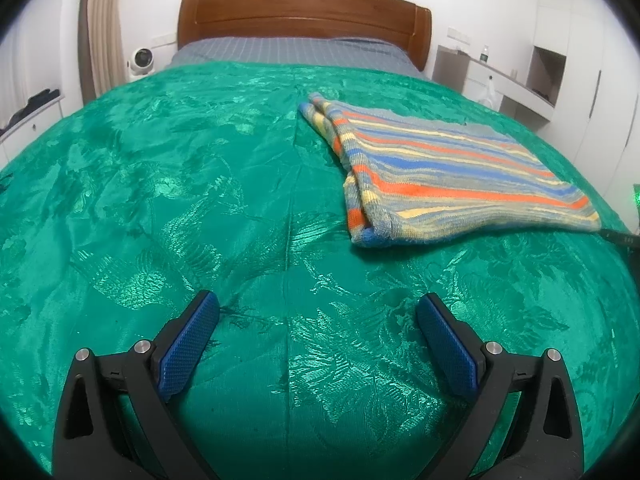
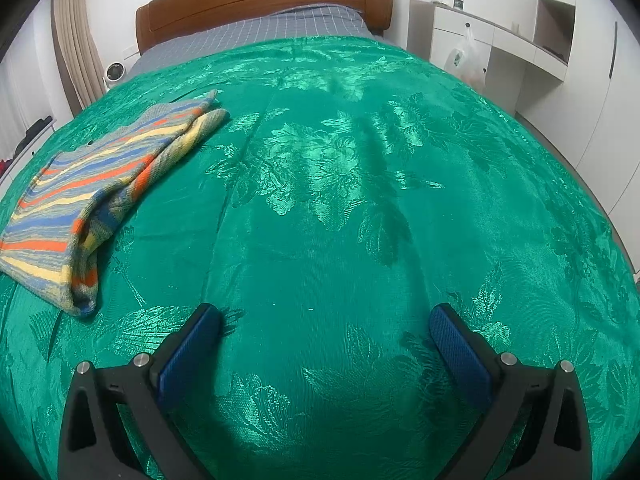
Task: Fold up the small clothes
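A striped knit garment (image 1: 448, 172) in orange, blue, yellow and grey lies folded flat on the green bedspread (image 1: 180, 200). In the left wrist view it sits ahead and to the right of my left gripper (image 1: 318, 306), which is open and holds nothing. In the right wrist view the same garment (image 2: 92, 196) lies ahead and to the left of my right gripper (image 2: 326, 316), also open and empty. Both grippers hover just over bare bedspread (image 2: 360, 200), clear of the garment. A dark tip of the other gripper (image 1: 622, 237) shows at the garment's right corner.
A wooden headboard (image 1: 304, 16) and a grey checked sheet (image 1: 288, 50) lie at the far end of the bed. A small white fan (image 1: 141, 60) stands at the left, white cabinets (image 2: 560, 40) and a hanging plastic bag (image 2: 466, 60) at the right.
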Demonstrator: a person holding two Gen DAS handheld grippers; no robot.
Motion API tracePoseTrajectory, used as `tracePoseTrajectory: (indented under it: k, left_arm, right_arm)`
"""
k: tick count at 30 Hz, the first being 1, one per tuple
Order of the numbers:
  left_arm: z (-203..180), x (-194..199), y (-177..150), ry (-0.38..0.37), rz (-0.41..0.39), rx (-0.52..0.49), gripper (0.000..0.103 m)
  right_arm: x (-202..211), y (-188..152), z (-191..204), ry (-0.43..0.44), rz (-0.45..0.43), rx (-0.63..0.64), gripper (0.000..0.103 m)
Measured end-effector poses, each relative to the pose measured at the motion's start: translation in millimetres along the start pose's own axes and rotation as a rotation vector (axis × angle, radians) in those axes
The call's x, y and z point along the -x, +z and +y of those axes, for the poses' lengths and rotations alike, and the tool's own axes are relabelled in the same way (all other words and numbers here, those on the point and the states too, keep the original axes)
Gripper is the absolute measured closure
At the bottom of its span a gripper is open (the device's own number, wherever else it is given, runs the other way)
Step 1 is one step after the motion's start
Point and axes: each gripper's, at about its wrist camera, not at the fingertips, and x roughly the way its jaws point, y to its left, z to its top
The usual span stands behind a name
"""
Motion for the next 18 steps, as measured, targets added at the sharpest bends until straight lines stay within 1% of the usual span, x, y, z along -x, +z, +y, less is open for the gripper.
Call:
tracePoseTrajectory:
  k: [18]
  left_arm:
    - [-5.1,0.4,-1.8,0.028,0.005,-0.021,0.001]
  right_arm:
    - [-0.7,0.6,0.0,0.001,0.0,-0.001,0.0]
